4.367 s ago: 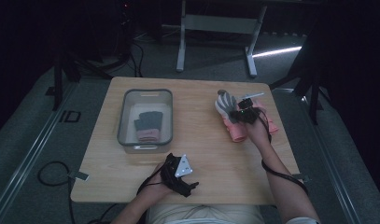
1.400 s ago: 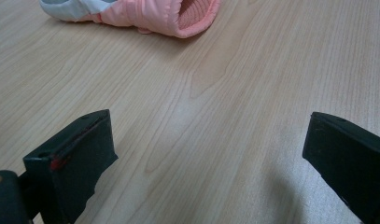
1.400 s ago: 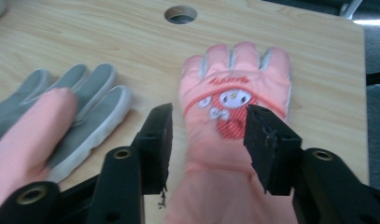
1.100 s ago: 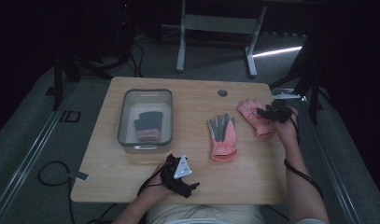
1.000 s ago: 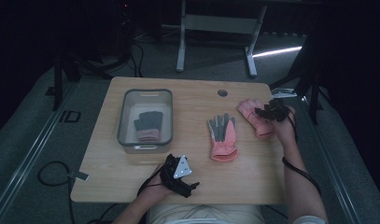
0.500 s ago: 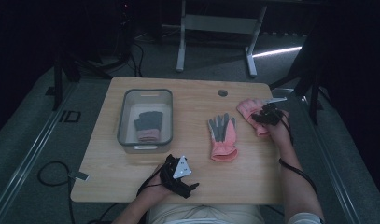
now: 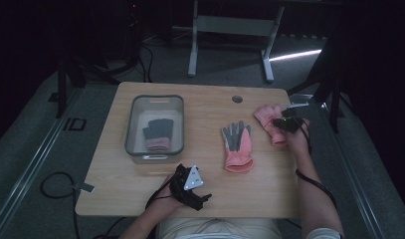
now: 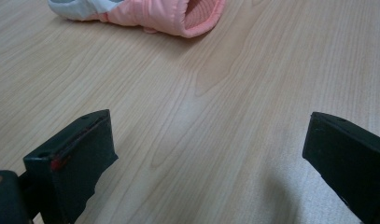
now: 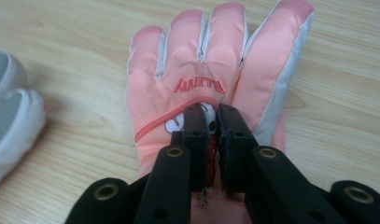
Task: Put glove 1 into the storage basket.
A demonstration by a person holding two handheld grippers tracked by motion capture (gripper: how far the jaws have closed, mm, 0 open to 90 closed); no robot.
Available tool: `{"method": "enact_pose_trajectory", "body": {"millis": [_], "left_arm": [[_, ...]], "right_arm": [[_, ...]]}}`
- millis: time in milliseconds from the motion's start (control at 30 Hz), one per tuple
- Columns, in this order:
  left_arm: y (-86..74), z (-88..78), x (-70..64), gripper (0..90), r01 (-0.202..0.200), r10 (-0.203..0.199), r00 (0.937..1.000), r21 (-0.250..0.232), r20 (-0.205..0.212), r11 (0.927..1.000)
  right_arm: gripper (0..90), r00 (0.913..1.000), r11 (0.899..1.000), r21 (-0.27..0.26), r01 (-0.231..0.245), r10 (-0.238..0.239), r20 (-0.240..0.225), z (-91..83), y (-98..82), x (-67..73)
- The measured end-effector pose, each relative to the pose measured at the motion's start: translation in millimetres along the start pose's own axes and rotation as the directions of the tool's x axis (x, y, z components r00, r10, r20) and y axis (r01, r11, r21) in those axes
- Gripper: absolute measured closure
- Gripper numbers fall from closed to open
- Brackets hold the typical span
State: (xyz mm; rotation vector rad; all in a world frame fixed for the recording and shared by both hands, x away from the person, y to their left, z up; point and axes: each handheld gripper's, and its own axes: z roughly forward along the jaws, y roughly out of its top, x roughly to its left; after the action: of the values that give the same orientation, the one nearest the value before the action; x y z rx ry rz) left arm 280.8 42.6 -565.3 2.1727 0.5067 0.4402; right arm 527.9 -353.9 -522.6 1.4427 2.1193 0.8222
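My right tongs (image 9: 212, 122) have just closed, pinching the pink glove's (image 9: 201, 79) back; left tongs (image 8: 206, 158) rest apart, so lifting comes next.

The right gripper (image 7: 285, 123) sits at the end of an arm stretched forward along the right side, cable trailing back over the wrist. In the right gripper view its jaws have just been closing and now stand nearly together, pinching pink fabric of the glove (image 9: 211, 88) beneath them. The left gripper (image 7: 190, 186) lies low at the near edge, held by a hand with the forearm drawn in close. In the left gripper view its jaws stand wide apart.
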Motion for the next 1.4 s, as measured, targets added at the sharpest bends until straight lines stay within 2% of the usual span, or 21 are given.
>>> {"method": "enact_pose_trajectory", "body": {"millis": [167, 300, 333, 400, 467, 500, 533, 567, 667, 800, 900, 967, 1133, 1300, 1400], "left_arm": [[0.1, -0.4, 0.4, 1.9, 0.004, -0.004, 1.0000, -0.003, -0.006, 1.0000], [-0.2, -0.4, 1.4, 1.9, 0.009, -0.009, 1.0000, -0.006, -0.004, 0.9999], [-0.2, -0.4, 1.4, 1.9, 0.009, -0.009, 1.0000, -0.006, -0.004, 0.9999], [-0.3, -0.4, 2.6, 1.9, 0.011, -0.011, 0.9999, -0.007, -0.002, 0.9999], [-0.2, 0.4, 2.7, 1.9, 0.010, -0.010, 0.9999, -0.002, -0.002, 0.9999], [-0.4, 1.2, 2.5, 1.8, 0.010, -0.010, 0.9999, 0.000, -0.003, 1.0000], [-0.4, 1.2, 2.5, 1.9, 0.010, -0.010, 0.9999, 0.000, -0.003, 1.0000], [-0.4, 1.6, 2.6, 1.9, 0.012, -0.012, 0.9999, 0.001, -0.002, 0.9999], [-0.1, 1.1, 3.2, 1.8, 0.011, -0.011, 0.9999, -0.006, 0.004, 0.9999], [-0.4, 0.6, 4.2, 1.9, 0.009, -0.009, 0.9999, -0.004, 0.004, 0.9999], [-0.4, 0.8, 4.1, 1.9, 0.007, -0.007, 1.0000, -0.003, 0.005, 1.0000], [0.0, 1.1, 3.8, 1.9, 0.008, -0.008, 1.0000, -0.005, 0.006, 1.0000], [1.1, 1.4, 4.4, 1.9, 0.008, -0.008, 0.9998, -0.018, 0.018, 0.9998], [0.8, 1.9, 4.7, 1.9, 0.009, -0.009, 0.9997, -0.016, 0.024, 0.9998], [0.5, 1.8, 3.3, 1.9, -0.007, 0.008, 0.9996, -0.031, 0.028, 0.9995]], "right_arm": [[85.9, 0.9991, 0.999, -0.003, -0.040, 0.040, 0.014, -17.2, 1.9, 3.6], [86.2, 0.9989, 0.999, -0.025, -0.038, 0.039, 0.026, -37.0, 2.7, 11.8], [86.2, 0.9989, 0.999, -0.025, -0.038, 0.039, 0.026, -37.0, 2.7, 11.8], [86.3, 0.9986, 0.998, -0.051, -0.041, 0.043, 0.030, -52.2, 2.3, 17.6], [86.4, 0.9989, 0.998, -0.061, -0.034, 0.036, 0.030, -57.1, 2.0, 20.3], [86.5, 0.9988, 0.995, -0.101, -0.025, 0.029, 0.038, -77.0, 0.4, 31.8], [86.5, 0.9988, 0.995, -0.101, -0.025, 0.029, 0.038, -77.0, 0.4, 31.8], [86.5, 0.9981, 0.993, -0.114, -0.031, 0.036, 0.049, -89.3, -1.3, 40.3], [86.5, 0.9962, 0.989, -0.135, -0.064, 0.071, 0.050, -106.5, -6.5, 49.4], [86.5, 0.9940, 0.985, -0.146, -0.094, 0.101, 0.042, -120.5, -12.6, 55.2], [86.4, 0.9901, 0.979, -0.167, -0.119, 0.129, 0.055, -134.4, -22.9, 61.6], [86.5, 0.9881, 0.977, -0.171, -0.131, 0.143, 0.059, -139.1, -30.0, 65.1], [86.5, 0.9829, 0.977, -0.143, -0.158, 0.169, 0.073, -139.7, -46.7, 71.7], [86.4, 0.9794, 0.978, -0.115, -0.176, 0.186, 0.079, -132.2, -63.1, 73.5], [86.4, 0.9788, 0.979, -0.106, -0.177, 0.186, 0.085, -127.2, -67.8, 72.8]]}}
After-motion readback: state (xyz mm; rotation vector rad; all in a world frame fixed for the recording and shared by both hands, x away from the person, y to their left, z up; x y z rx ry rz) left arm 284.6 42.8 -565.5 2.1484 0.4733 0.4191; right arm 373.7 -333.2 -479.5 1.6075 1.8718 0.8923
